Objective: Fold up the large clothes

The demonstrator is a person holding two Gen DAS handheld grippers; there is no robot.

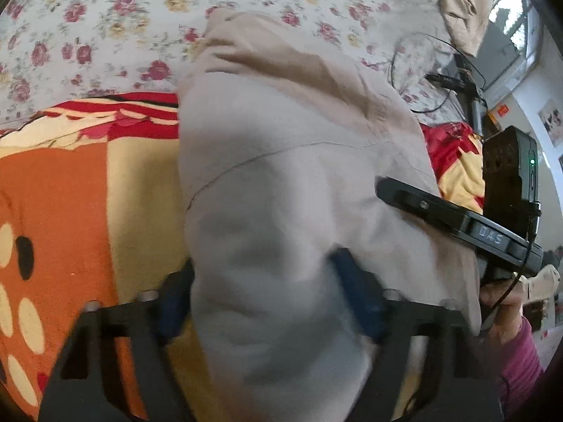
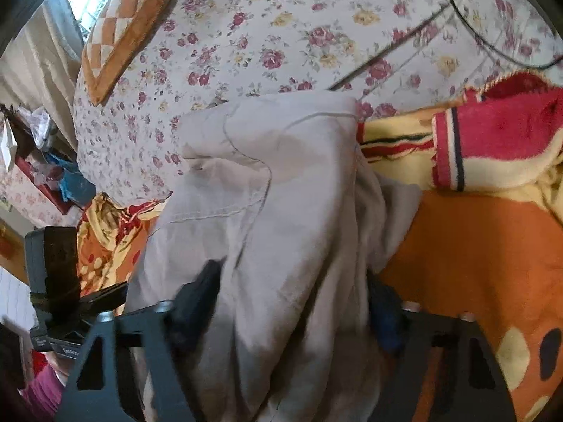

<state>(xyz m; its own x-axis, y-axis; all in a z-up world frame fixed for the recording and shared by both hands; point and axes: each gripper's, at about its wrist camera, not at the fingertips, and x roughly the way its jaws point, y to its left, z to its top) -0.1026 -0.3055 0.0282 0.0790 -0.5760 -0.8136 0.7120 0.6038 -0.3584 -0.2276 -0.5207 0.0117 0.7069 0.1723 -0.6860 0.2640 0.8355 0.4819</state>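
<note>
A large pale beige garment (image 1: 281,147) lies bunched on a bright blanket on a bed. In the left wrist view a thick fold of it fills the gap between the blue pads (image 1: 355,292) of my left gripper (image 1: 262,267), which is shut on it. In the right wrist view the same garment (image 2: 281,183), with a stitched pocket seam, runs down between the dark pads (image 2: 197,302) of my right gripper (image 2: 292,281), which is also shut on a bunch of it. The right tool's black finger (image 1: 422,207) rests on the cloth's right edge.
An orange, yellow and red blanket (image 1: 70,193) lies under the garment, on a floral bedsheet (image 1: 105,17). A black cable (image 1: 415,70) loops at the far right, and a checked orange cushion (image 2: 123,24) sits far left. A hand in a pink sleeve (image 1: 517,344) holds the right tool.
</note>
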